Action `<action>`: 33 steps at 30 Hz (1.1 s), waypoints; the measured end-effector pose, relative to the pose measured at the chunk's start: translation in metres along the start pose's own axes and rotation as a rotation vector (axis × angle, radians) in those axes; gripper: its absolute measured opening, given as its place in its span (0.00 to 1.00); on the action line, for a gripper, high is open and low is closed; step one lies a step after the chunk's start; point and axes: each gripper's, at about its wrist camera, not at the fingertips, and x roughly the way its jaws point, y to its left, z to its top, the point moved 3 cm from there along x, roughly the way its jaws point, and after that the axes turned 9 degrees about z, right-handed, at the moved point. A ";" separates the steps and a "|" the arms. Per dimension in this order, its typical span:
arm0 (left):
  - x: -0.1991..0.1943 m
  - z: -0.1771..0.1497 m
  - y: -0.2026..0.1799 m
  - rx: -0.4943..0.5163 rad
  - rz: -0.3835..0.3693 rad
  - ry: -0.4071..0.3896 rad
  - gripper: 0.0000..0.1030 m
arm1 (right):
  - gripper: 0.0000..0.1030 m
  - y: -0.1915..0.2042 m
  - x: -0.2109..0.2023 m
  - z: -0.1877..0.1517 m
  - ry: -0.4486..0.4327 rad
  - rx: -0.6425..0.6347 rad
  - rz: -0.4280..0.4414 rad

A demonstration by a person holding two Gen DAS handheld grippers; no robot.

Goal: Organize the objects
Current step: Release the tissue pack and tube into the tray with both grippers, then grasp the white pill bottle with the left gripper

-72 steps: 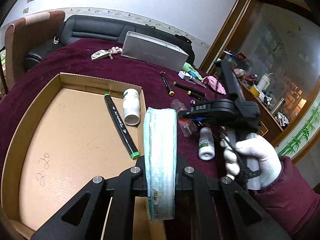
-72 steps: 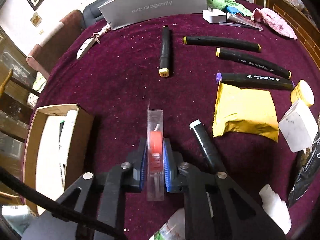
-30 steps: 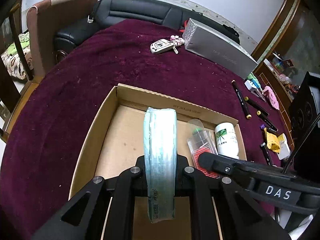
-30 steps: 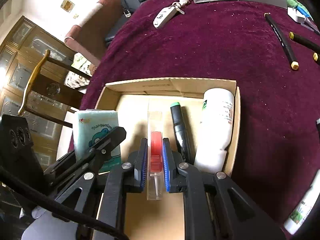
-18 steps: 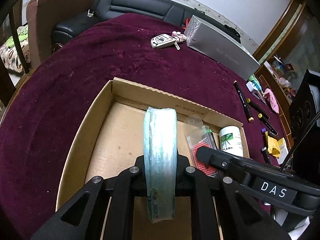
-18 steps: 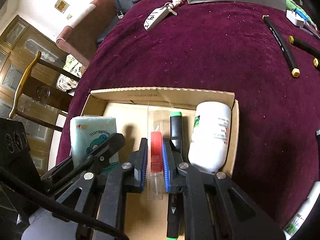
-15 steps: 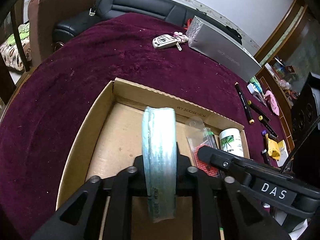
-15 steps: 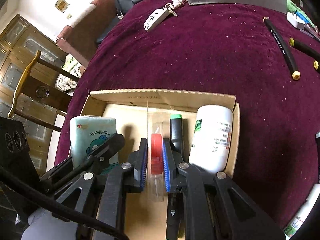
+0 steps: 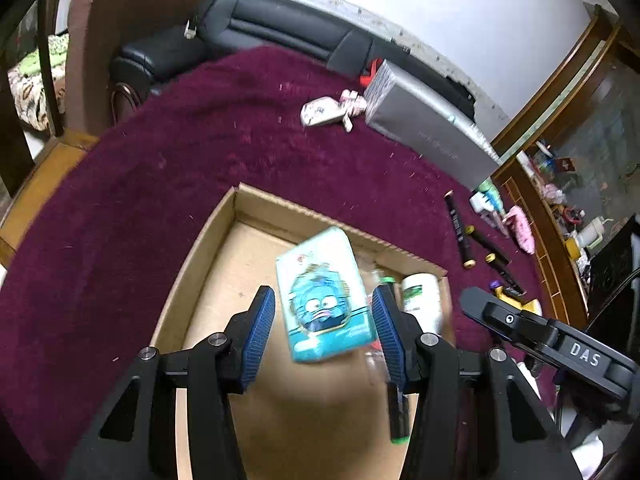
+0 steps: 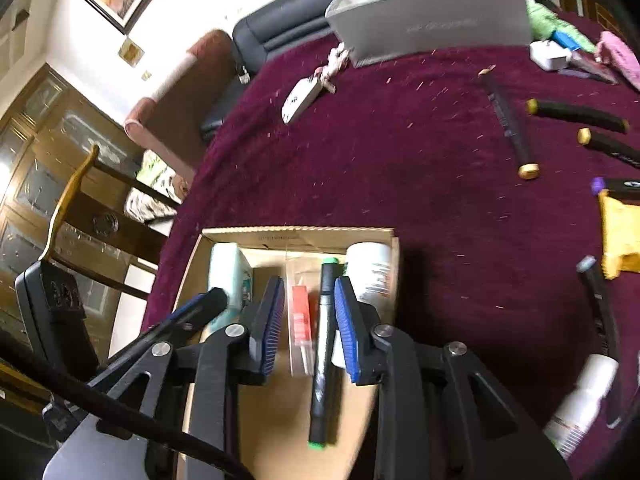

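A teal tissue pack (image 9: 324,296) with a blue cartoon face lies loose in the cardboard box (image 9: 208,248), between the blue pads of my left gripper (image 9: 323,336). Its jaws are opening and neither pad touches the pack. In the right wrist view a clear plastic case with a red insert (image 10: 300,320) rests on the box (image 10: 296,234) floor between the pads of my right gripper (image 10: 310,328). Those jaws are opening too and stand off the case. Beside the case lie a black green-tipped marker (image 10: 324,340) and a white bottle (image 10: 370,268), with the tissue pack (image 10: 228,276) at the left wall.
On the maroon tablecloth (image 10: 420,184) lie several black markers (image 10: 508,120), a yellow packet (image 10: 620,232), a white bottle (image 10: 580,400), a key fob (image 10: 302,98) and a long grey box (image 10: 432,12). A wooden chair (image 10: 72,200) stands at the table's left edge.
Both grippers opened and drew back upward. The tissue pack dropped from the left gripper onto its flat side, and the clear case left the right gripper and lies in the box.
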 end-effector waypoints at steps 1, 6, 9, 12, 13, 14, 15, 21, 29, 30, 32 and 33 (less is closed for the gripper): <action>-0.008 -0.001 -0.001 -0.001 -0.002 -0.016 0.43 | 0.24 0.000 -0.010 -0.001 -0.017 -0.008 -0.003; -0.051 -0.013 -0.020 0.016 -0.058 -0.090 0.47 | 0.36 0.005 -0.068 -0.008 -0.137 -0.106 -0.061; -0.068 -0.024 -0.044 0.049 -0.109 -0.110 0.47 | 0.45 0.013 -0.111 -0.017 -0.247 -0.210 -0.154; -0.080 -0.035 -0.074 0.097 -0.159 -0.120 0.47 | 0.60 0.022 -0.163 -0.030 -0.397 -0.317 -0.266; -0.082 -0.038 -0.085 0.117 -0.173 -0.121 0.47 | 0.74 0.024 -0.180 -0.035 -0.454 -0.342 -0.302; -0.083 -0.042 -0.096 0.139 -0.188 -0.120 0.47 | 0.86 0.025 -0.197 -0.041 -0.513 -0.361 -0.333; -0.082 -0.047 -0.110 0.165 -0.202 -0.115 0.47 | 0.86 0.024 -0.216 -0.045 -0.582 -0.373 -0.357; -0.058 -0.080 -0.171 0.265 -0.218 -0.018 0.47 | 0.99 -0.032 -0.255 -0.049 -0.663 -0.230 -0.358; -0.017 -0.126 -0.217 0.430 -0.111 0.039 0.47 | 0.98 -0.149 -0.244 -0.055 -0.591 0.010 -0.393; -0.011 -0.129 -0.220 0.445 -0.091 0.043 0.47 | 0.97 -0.161 -0.242 -0.058 -0.586 0.026 -0.406; -0.004 -0.135 -0.226 0.477 -0.058 0.041 0.47 | 0.97 -0.180 -0.240 -0.062 -0.580 0.057 -0.414; 0.000 -0.135 -0.228 0.490 -0.047 0.037 0.47 | 0.97 -0.187 -0.241 -0.065 -0.582 0.071 -0.414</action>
